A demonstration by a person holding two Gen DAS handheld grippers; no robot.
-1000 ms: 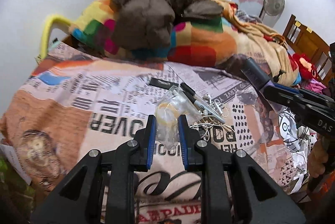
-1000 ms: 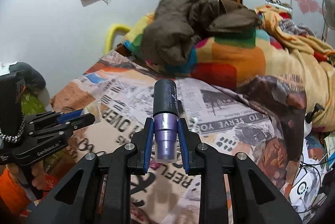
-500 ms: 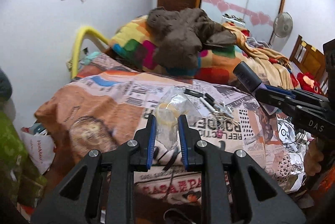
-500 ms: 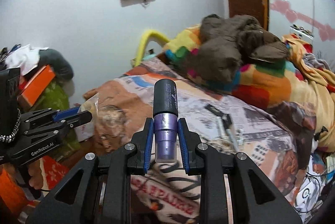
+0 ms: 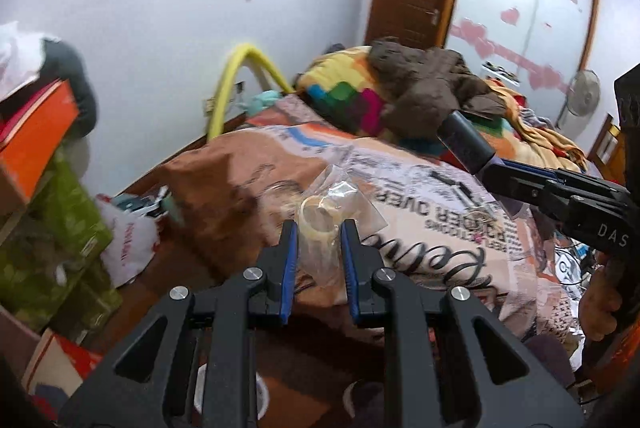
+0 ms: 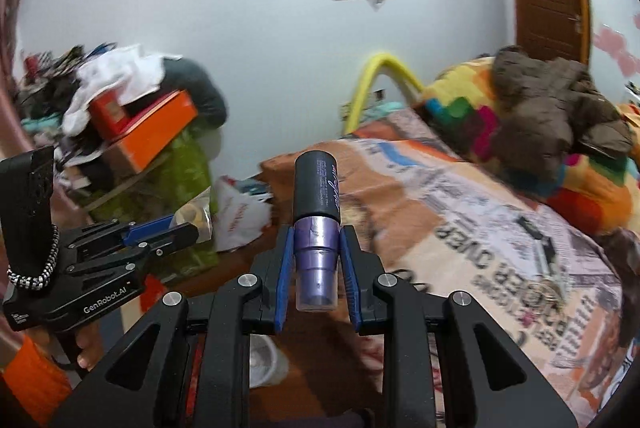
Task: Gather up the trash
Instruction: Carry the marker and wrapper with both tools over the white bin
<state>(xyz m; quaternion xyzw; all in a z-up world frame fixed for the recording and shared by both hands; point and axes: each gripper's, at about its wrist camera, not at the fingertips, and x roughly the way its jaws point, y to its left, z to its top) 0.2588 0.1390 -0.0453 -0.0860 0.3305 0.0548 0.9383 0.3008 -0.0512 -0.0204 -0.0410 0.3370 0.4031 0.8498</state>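
Fingers of the left gripper [image 5: 318, 236] pinch a clear plastic bag [image 5: 328, 212] above the bed [image 5: 420, 196]. Right gripper [image 6: 316, 248] fingers clamp a purple bottle [image 6: 316, 224] near the bed's edge.

Both grippers are black plastic with blue pads and silver screws. The left gripper [image 6: 188, 226] has the white marking "GenRobot.AI" and a black-and-white cord on its handle. The sleeve [image 6: 34, 382] is orange. The right gripper [image 6: 316, 264] looks the same.
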